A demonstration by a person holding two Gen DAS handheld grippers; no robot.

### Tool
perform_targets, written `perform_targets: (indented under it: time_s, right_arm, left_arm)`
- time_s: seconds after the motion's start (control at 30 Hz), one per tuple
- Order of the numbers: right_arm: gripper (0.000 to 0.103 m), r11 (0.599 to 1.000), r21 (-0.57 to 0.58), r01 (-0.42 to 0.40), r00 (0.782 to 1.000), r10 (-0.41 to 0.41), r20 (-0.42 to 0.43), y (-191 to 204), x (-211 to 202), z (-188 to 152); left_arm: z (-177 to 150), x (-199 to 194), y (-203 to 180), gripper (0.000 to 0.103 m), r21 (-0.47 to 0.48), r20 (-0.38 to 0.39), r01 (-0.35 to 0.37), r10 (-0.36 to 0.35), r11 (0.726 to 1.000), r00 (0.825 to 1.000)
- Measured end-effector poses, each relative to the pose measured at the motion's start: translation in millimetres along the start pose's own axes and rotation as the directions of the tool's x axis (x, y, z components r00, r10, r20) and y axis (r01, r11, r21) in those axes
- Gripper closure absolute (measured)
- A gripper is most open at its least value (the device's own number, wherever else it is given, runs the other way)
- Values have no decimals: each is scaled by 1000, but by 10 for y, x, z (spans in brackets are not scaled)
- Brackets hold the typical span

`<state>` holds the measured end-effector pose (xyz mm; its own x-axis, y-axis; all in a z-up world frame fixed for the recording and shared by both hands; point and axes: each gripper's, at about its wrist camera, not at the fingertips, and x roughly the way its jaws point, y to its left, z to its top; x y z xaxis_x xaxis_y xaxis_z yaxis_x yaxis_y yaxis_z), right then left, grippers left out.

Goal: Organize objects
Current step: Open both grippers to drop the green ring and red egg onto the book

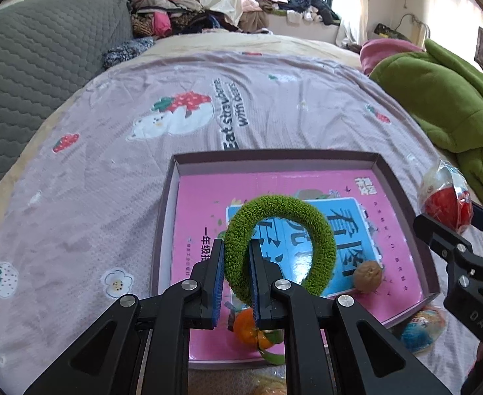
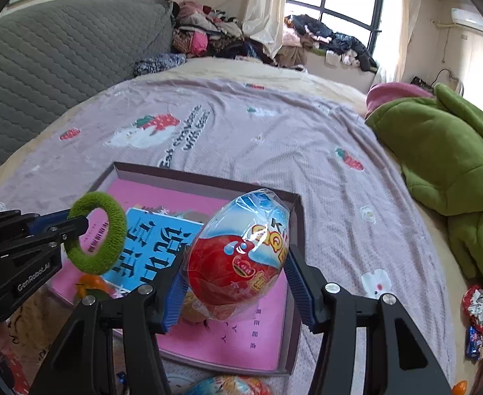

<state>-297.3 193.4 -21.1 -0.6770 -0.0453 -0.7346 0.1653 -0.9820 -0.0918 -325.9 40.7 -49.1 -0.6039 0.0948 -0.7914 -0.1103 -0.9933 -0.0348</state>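
Observation:
My left gripper [image 1: 236, 263] is shut on a fuzzy green hair ring [image 1: 320, 230], which hangs over a shallow purple box [image 1: 274, 156]. A pink and blue book [image 1: 208, 204] lies flat in the box, with a walnut [image 1: 367, 276] and a tangerine [image 1: 249, 327] on it. My right gripper [image 2: 238, 273] is shut on a red and blue egg toy in clear wrap [image 2: 238, 250], above the box's right part [image 2: 296, 217]. In the right wrist view the left gripper [image 2: 80, 222] holds the ring [image 2: 118, 227]. The left wrist view shows the right gripper [image 1: 447, 215] with the egg [image 1: 442, 205].
The box sits on a lilac strawberry-print bedspread [image 1: 109, 164]. A green quilt [image 1: 439, 98] lies at the right, a grey headboard [image 1: 43, 65] at the left, and piled clothes [image 1: 175, 13] at the back. A second wrapped egg [image 1: 419, 329] and candy wrappers [image 2: 475, 312] lie near the front.

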Motion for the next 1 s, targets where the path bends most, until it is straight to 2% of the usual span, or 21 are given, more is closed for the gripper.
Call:
perform_targets:
  time_s: [0.17,0.3,0.43,0.67,1.0]
  right_arm:
    - [47,1000,-22,16,998,-18,-61,-36,271,-3]
    - [47,1000,5,-6,994,6,-112,-61,456,-28]
    - [47,1000,-7,-17,991,15,-134,-28,536,-48]
    - [47,999,9,-37,984,38,-174,-10,700,-41]
    - [47,999,-10,-35,971,32,-235,29,876,-83]
  left_arm:
    - [14,173,29,89,-3,-55,6,-6,1000,998]
    - [29,311,23,89,14,-101,-23,24,1000,995]
    - [46,355,60,89,0,-110,-20,19,1000,994]
    - [54,451,6,87,30,-134,-45,49,999,990]
    - [-3,597,27,87,32,-192,-57,62,998,979]
